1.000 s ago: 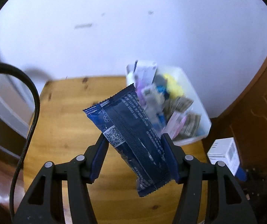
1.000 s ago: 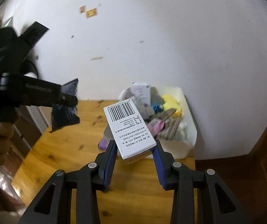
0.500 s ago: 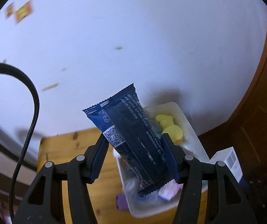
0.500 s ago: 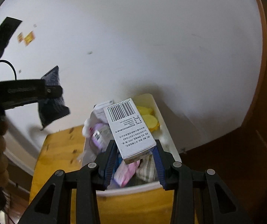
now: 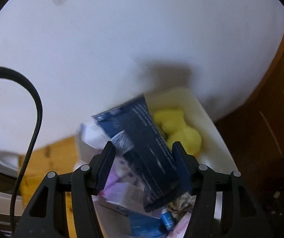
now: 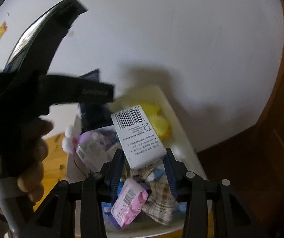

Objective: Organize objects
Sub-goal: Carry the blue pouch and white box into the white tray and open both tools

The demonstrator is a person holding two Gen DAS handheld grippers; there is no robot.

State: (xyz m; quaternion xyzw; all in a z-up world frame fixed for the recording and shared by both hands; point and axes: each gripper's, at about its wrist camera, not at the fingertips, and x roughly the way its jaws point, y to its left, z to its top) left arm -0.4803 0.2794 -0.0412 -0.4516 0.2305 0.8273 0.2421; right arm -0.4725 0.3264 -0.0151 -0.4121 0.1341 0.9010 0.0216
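My left gripper [image 5: 143, 154] is shut on a dark blue snack packet [image 5: 142, 148] and holds it over the white bin [image 5: 217, 130]. My right gripper [image 6: 143, 158] is shut on a white box with a barcode [image 6: 138, 134], also above the white bin [image 6: 179, 127]. The left gripper and the hand holding it [image 6: 23, 119] show at the left of the right wrist view, with the packet [image 6: 94, 115] hanging below it. The bin holds a yellow toy [image 5: 177, 132], a pink packet [image 6: 130, 204], a checked cloth [image 6: 159, 202] and purple items.
The bin sits on a wooden table [image 5: 48, 164] against a white wall [image 5: 122, 39]. Brown wooden panelling [image 5: 271, 119] stands to the right. A black cable [image 5: 35, 119] loops at the left. A small blue bottle [image 5: 166, 219] lies in the bin.
Both grippers have moved forward and lowered over the bin, still holding the packet and the box. The left gripper now fills the left of the right wrist view.
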